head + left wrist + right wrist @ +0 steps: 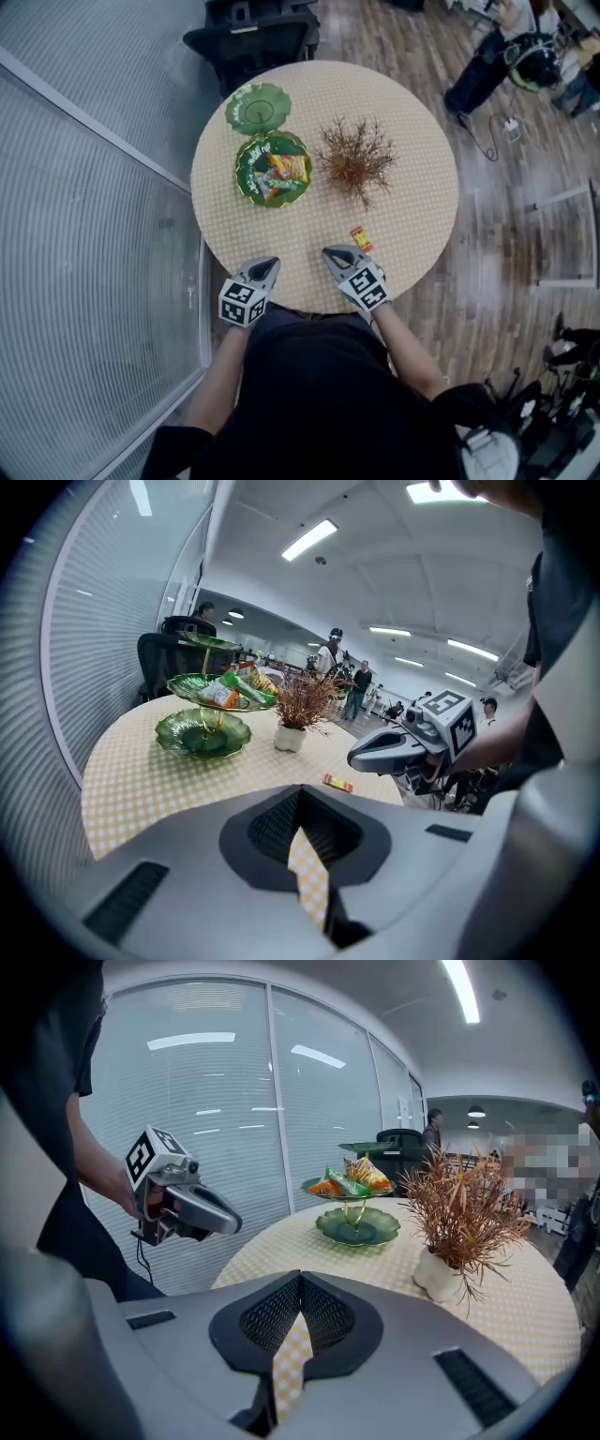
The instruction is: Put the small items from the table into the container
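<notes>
Holding two grippers, left gripper [266, 267] and right gripper [334, 254], at the near edge of one round table [412, 187], I have both clenched shut, empty; one small red-and-yellow wrapped item [361, 239] lies just beside the right; farther off stand one green tiered container [258, 108] and one dried plant [356, 159].

Head camera: overhead, steeply down, whole table [412, 122]; cameras on left gripper [270, 264] and right gripper [330, 252]: low behind jaws, sharing tiered dish [217, 694] and plant [302, 705] ahead.
</notes>
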Available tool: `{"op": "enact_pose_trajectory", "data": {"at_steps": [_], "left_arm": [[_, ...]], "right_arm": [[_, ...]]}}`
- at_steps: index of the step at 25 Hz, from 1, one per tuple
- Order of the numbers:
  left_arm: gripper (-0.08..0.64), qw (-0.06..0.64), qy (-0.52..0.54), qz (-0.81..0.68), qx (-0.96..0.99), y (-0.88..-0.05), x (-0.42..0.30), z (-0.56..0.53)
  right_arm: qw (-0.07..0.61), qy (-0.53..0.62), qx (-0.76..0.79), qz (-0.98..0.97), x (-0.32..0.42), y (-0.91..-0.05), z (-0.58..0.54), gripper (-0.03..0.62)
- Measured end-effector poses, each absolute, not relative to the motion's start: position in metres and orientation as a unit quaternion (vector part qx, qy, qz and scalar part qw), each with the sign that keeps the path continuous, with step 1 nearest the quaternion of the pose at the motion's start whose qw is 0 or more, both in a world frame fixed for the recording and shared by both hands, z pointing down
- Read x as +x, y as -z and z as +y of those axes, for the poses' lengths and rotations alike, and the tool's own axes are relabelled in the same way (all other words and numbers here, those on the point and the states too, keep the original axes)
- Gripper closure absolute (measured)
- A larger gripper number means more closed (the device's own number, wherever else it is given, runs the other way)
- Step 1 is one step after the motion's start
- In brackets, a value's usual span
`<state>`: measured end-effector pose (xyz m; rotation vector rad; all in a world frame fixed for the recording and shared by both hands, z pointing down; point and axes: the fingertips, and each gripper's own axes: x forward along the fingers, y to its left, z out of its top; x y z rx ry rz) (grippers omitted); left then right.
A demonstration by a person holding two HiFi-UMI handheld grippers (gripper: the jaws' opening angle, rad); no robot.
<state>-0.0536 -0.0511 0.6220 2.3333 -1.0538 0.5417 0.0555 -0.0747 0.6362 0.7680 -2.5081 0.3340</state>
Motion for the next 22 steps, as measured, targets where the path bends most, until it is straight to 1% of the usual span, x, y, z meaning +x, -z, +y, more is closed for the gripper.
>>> {"op": "enact_pose_trajectory", "data": {"at_steps": [17, 22], "left_arm": [[0.557, 0.263, -0.208, -0.387, 0.859, -0.629, -0.058, -0.050], [0.558, 0.267, -0.212, -0.378, 0.861, -0.633, -0.052, -0.048]], "right_arm": [[0.254, -0.127, 0.295, -0.912, 0.056, -0.641, -0.071, 0.566], [0.286, -0.143, 0.306, -0.897, 0.075, -0.667, -0.065, 0.565]]}}
